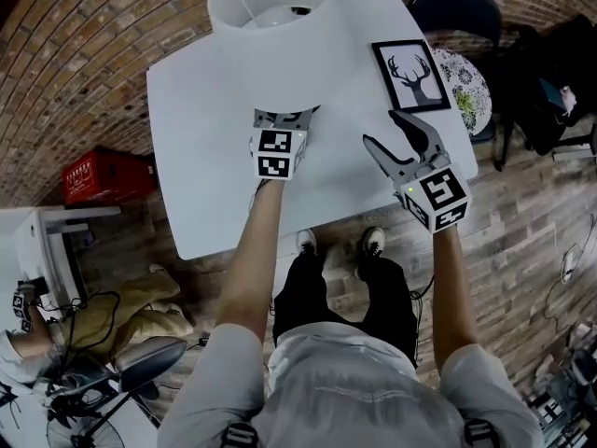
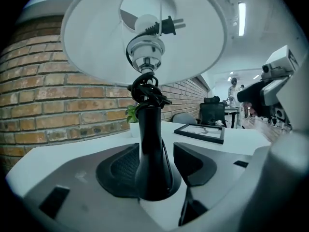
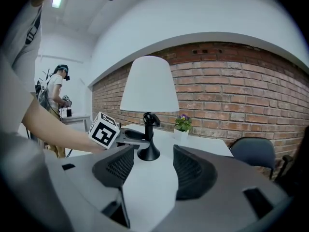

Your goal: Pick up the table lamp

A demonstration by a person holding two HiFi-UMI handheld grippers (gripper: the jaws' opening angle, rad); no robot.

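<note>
Left gripper point(image 2: 155, 167) stood with jaws apart around the black stem of the table lamp point(image 2: 147, 129) on the white table point(image 1: 210, 180), while the right gripper point(image 3: 147, 170) hung open and empty.

Soft, even indoor light. In the head view the white table point(image 1: 201, 166) and lamp shade point(image 1: 270, 7) glare almost featureless, while the floor point(image 1: 93, 73) around is dim. A ceiling strip light point(image 2: 241, 18) burns out in the left gripper view. Both gripper views bulge (fisheye) into black corners; the close foreground is slightly blurred.
</note>
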